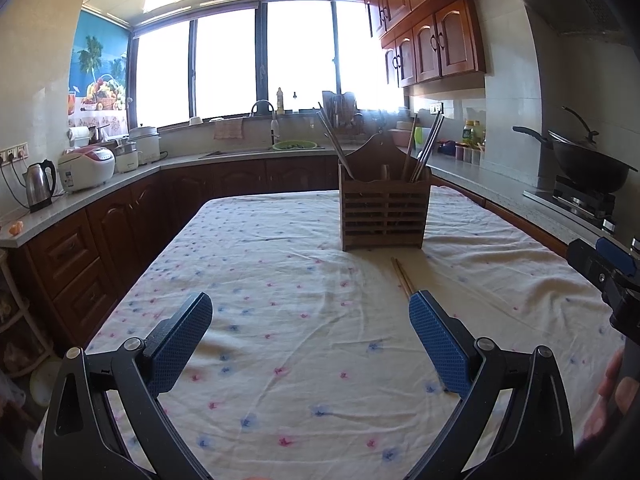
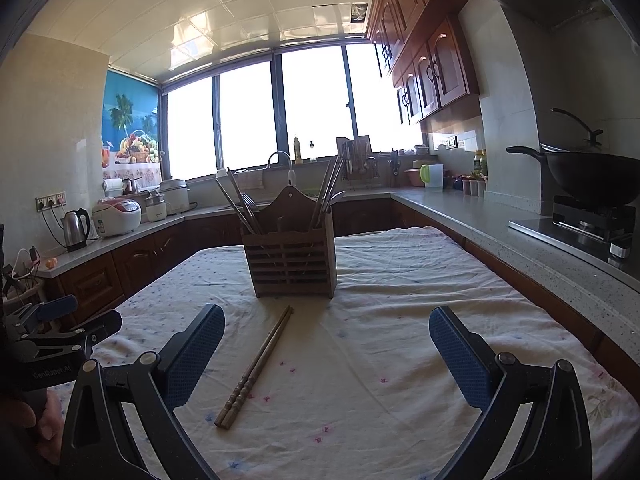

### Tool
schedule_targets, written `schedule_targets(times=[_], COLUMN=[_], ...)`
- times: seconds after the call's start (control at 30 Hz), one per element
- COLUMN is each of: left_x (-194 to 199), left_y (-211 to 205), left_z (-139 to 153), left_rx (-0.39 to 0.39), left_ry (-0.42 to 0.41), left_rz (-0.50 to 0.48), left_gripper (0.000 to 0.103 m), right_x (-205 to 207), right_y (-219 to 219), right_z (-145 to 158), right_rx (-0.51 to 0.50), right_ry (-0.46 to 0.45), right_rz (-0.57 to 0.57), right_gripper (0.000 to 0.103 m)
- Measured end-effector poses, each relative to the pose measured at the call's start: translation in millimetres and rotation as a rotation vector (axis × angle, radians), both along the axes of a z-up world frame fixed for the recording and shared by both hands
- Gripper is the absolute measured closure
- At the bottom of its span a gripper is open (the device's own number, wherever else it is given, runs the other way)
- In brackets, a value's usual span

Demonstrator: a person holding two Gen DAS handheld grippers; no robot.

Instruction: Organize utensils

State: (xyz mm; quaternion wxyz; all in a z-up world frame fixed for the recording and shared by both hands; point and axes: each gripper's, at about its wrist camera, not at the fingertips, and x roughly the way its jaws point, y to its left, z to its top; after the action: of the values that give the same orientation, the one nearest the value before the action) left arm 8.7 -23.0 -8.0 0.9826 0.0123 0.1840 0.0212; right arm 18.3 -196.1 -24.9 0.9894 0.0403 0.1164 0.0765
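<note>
A wooden slatted utensil holder (image 1: 385, 207) stands upright on the cloth-covered table, with chopsticks and metal utensils leaning in its compartments; it also shows in the right wrist view (image 2: 291, 262). A pair of wooden chopsticks (image 2: 256, 368) lies flat on the cloth in front of the holder, between my right gripper's fingers but closer to the left one. In the left wrist view the chopsticks (image 1: 402, 276) show partly behind the right finger. My left gripper (image 1: 310, 308) is open and empty. My right gripper (image 2: 326, 322) is open and empty above the cloth.
The table wears a white cloth with small flowers (image 1: 280, 320). Kitchen counters surround it: a kettle (image 1: 39, 185) and rice cookers at left, a sink (image 1: 280, 148) at the back, a wok (image 2: 592, 178) on a stove at right.
</note>
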Motion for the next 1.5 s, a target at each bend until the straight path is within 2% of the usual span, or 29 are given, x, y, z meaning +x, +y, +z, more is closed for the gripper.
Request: schedule_targets(times=[1.17,1.5], left_x=[3.9,13.5], left_y=[-1.5,-0.4], left_z=[6.9,9.1], left_rx=[0.008,0.0], left_ry=[-0.003,0.019], left_rz=[-0.011,-0.023], left_gripper=[0.002,0.002], right_x=[2.9,10.5], right_y=[2.5,4.4], right_z=[7.6,9.4], right_rx=[0.007,0.006], right_ry=[0.001,0.022], right_rz=[0.008,0.011], right_gripper=[0.0,0.0])
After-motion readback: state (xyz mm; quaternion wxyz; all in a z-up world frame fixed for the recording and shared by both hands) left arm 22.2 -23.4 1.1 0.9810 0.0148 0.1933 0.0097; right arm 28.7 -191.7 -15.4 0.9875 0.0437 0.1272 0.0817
